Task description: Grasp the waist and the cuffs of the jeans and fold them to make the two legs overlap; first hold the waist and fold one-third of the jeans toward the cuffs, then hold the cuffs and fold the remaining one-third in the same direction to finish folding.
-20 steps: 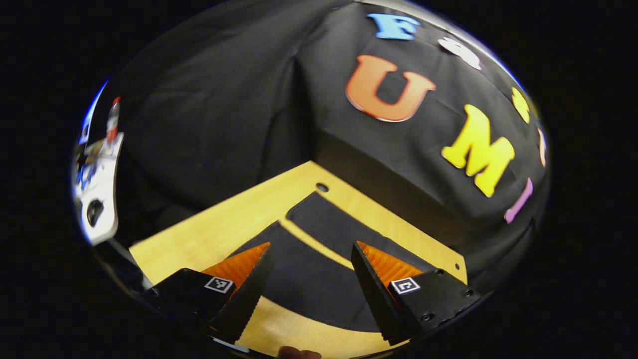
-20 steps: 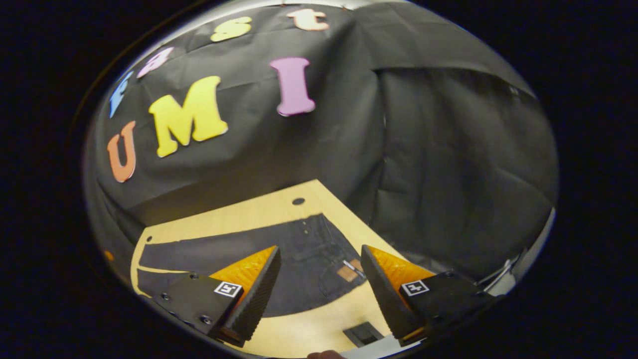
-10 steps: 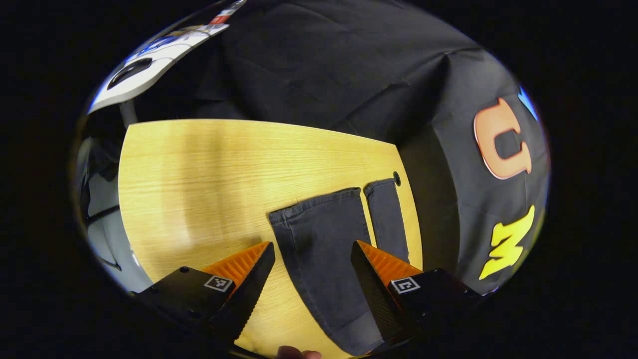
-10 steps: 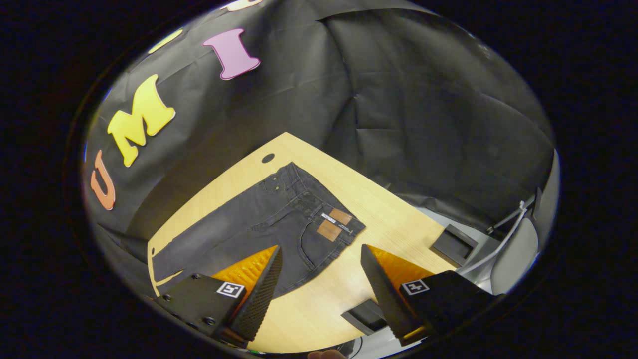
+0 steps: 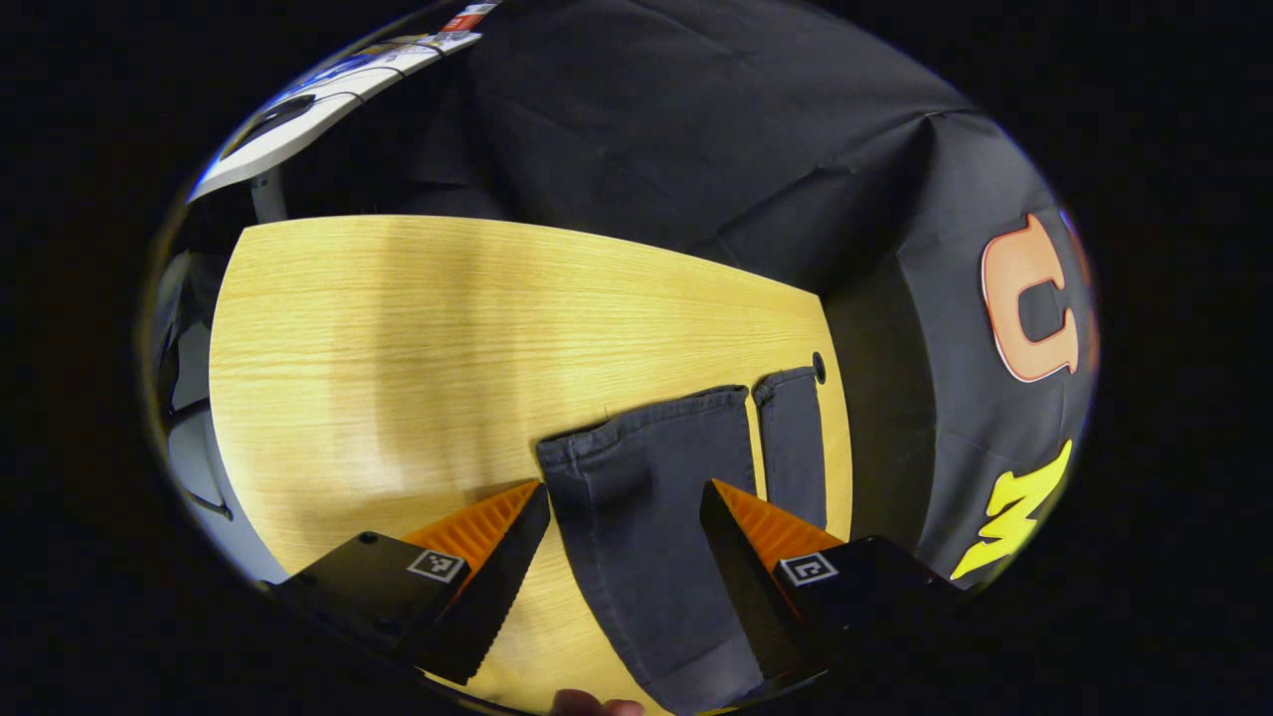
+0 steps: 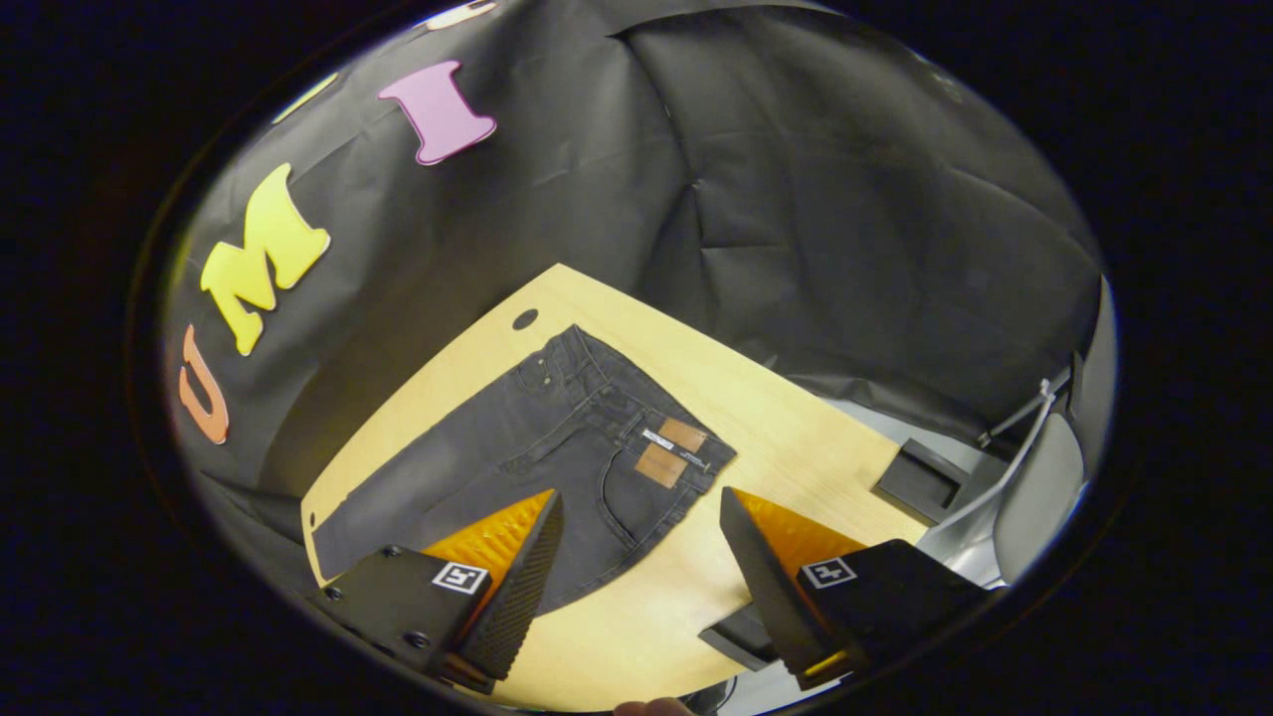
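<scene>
Both claws [image 5: 624, 507] [image 6: 641, 517] apparently nearer jeans [image 6: 557, 438]

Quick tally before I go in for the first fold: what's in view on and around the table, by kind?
Jeans: 1, spread flat, legs apart
Grippers: 2, left gripper and right gripper, both open
Table: 1
Dark tray-like blocks at the table edge: 2
Chair: 1
Total: 7

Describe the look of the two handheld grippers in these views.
The left gripper and the right gripper look alike: two wedge-shaped fingers tapering to points, with ribbed inner faces, set on black blocks. Each block bears a small square black-and-white marker and screw heads.
</scene>
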Tool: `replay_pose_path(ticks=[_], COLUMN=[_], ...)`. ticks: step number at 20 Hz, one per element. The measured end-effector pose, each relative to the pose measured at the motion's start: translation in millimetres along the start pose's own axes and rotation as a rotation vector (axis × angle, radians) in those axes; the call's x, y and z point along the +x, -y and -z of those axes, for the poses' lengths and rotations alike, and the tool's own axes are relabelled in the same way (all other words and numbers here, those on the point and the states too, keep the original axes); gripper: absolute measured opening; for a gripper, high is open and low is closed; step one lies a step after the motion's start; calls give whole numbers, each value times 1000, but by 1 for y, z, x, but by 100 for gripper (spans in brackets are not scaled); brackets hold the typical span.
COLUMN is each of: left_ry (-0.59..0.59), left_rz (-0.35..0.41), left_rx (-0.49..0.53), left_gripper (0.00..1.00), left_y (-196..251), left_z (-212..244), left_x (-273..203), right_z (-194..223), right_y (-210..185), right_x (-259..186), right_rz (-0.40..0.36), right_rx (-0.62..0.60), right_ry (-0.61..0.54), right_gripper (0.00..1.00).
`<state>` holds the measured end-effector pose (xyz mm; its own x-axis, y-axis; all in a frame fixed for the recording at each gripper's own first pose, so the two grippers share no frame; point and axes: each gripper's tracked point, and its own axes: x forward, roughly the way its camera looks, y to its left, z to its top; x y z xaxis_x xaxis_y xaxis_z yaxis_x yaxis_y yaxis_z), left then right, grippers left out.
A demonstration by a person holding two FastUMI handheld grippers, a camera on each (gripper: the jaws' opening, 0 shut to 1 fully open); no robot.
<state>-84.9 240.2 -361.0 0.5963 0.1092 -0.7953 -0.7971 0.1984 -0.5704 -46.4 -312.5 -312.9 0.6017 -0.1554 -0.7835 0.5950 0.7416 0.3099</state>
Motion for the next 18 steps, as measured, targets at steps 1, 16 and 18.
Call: replay_pose_path(ticks=[1,16,18], left_ry=[1,-132,-138], left_rz=[7,80,68], left_rx=[-7,-50,-53], left_gripper=[99,27,17], left_y=[2,30,28], left_z=[-1,21,24], left_x=[0,23,24], right_z=[1,25,26], right_y=[1,16,22], right_x=[1,56,69], right_rz=[0,9,42], right_rx=[5,169,173], right_ry=[-3,-109,-106], right_gripper=[92,98,98])
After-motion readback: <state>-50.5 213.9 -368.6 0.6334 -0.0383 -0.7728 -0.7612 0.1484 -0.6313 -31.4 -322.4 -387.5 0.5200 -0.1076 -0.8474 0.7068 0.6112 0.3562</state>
